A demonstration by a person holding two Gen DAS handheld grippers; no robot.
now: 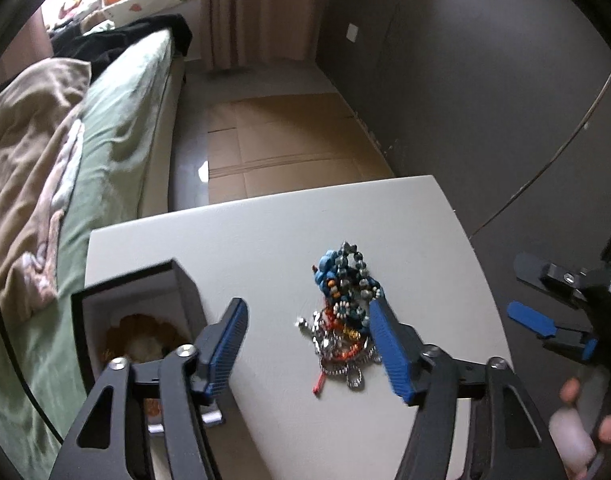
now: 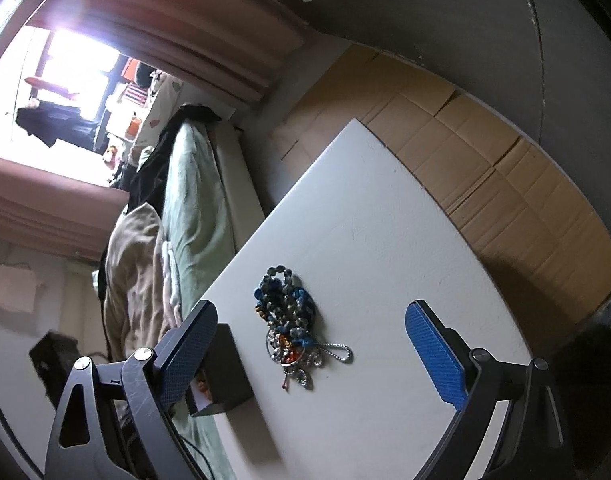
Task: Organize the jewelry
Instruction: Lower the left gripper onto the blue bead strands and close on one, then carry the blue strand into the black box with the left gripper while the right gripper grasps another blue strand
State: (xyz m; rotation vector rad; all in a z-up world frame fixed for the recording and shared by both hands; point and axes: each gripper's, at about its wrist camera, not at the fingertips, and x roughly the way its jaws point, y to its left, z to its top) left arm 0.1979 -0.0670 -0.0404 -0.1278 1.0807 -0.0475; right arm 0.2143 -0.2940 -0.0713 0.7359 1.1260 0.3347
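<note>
A tangled pile of jewelry [image 1: 343, 304], blue and grey beads, orange beads and silver chains, lies on the white table [image 1: 265, 240]. It also shows in the right wrist view [image 2: 291, 320]. A black box [image 1: 137, 312] with a white lining stands open at the table's left edge, with something orange inside; it also shows in the right wrist view [image 2: 225, 368]. My left gripper [image 1: 309, 320] is open above the table, its right finger over the pile's right side. My right gripper [image 2: 311, 320] is open and empty, held higher, with the pile between its fingers in view.
A bed [image 1: 117, 120] with a green sheet and beige blanket runs along the table's left side. Flattened cardboard [image 1: 285, 140] covers the floor beyond the table. A dark wall [image 1: 485, 80] stands to the right. The right gripper [image 1: 553, 312] is off the table's right edge.
</note>
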